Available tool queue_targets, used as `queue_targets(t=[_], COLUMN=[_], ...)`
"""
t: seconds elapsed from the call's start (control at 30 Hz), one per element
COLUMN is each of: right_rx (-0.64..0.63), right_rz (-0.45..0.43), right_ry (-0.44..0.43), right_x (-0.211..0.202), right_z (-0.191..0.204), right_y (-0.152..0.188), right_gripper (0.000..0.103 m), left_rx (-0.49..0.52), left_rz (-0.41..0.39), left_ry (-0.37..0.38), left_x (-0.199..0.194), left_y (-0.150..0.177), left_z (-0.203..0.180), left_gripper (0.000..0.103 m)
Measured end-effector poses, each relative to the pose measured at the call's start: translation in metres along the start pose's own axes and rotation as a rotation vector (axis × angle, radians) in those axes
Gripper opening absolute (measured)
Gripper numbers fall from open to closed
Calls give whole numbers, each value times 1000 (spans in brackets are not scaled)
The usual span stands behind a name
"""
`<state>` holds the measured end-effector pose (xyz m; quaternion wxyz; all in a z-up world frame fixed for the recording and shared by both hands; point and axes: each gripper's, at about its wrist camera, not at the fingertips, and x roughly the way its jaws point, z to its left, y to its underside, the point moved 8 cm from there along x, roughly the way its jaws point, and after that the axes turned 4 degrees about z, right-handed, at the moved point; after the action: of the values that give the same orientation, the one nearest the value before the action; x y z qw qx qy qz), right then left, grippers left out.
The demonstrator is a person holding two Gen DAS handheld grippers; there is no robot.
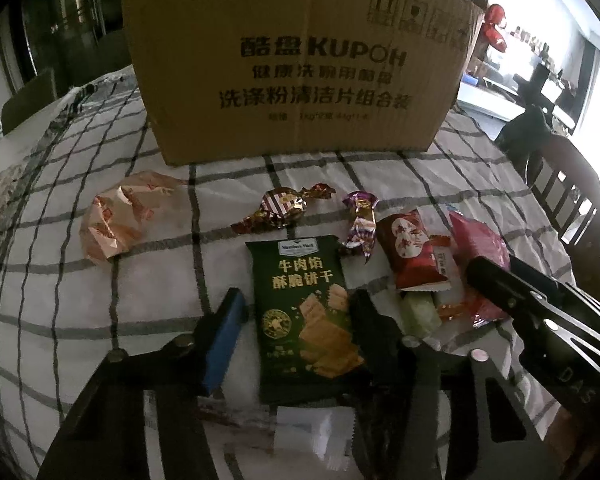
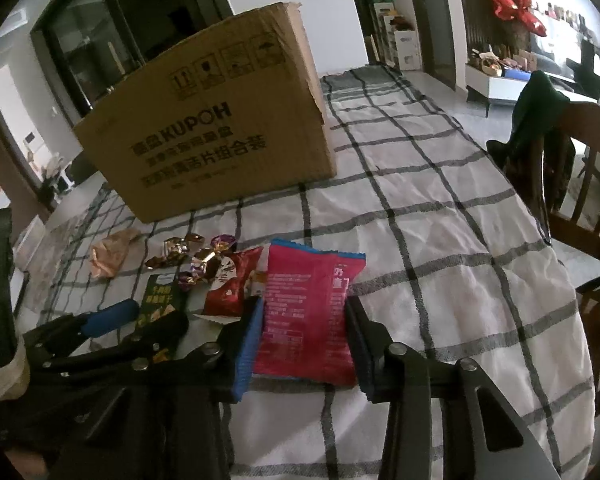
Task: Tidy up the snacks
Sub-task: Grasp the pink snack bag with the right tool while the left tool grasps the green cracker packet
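The left hand-held gripper (image 1: 296,320) has its two fingers on either side of a dark green cracker packet (image 1: 304,316) that lies flat on the worktop (image 1: 100,280). The blue pad stands a little away from the packet's left edge, so this side does not pinch yet; the right finger lies at the other edge, and I cannot tell if it touches.

The right hand-held gripper (image 2: 304,336) is around a pink packet (image 2: 308,312), and its pads seem to be against both long edges, pinching it.

To do this step well, I think each gripper should close on the middle of its packet, not on a corner, and press gently because crackers break. After that the packets probably go up and over the wall of the cardboard box (image 1: 296,64) behind.

Beside the green packet lie a red packet (image 1: 412,252), two wrapped candies (image 1: 284,204) and a crumpled orange wrapper (image 1: 116,220).

The inside of the box is hidden. A pale green thing under the red packet is hard to identify. The near ends of both packets are covered by the gripper frames.
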<state>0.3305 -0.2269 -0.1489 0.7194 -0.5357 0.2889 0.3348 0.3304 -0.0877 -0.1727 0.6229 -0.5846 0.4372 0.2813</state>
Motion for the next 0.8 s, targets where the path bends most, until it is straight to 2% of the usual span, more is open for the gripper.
queue_targets(t=[0.03, 0.27, 0.8], right_rx=[2, -4, -40], right_rz=[-2, -22, -92], right_ry=[-1, -3, -29], right_x=[0, -7, -56], right_z=[0, 3, 21], right_y=[0, 0, -12], right_gripper=[40, 38, 38], left_rx=[-1, -8, -20], left_rz=[-2, -15, -90], left_ry=[3, 14, 36], left_x=[-1, -6, -58], left_y=[0, -1, -9], left_z=[0, -1, -3], left_gripper=[45, 45, 44])
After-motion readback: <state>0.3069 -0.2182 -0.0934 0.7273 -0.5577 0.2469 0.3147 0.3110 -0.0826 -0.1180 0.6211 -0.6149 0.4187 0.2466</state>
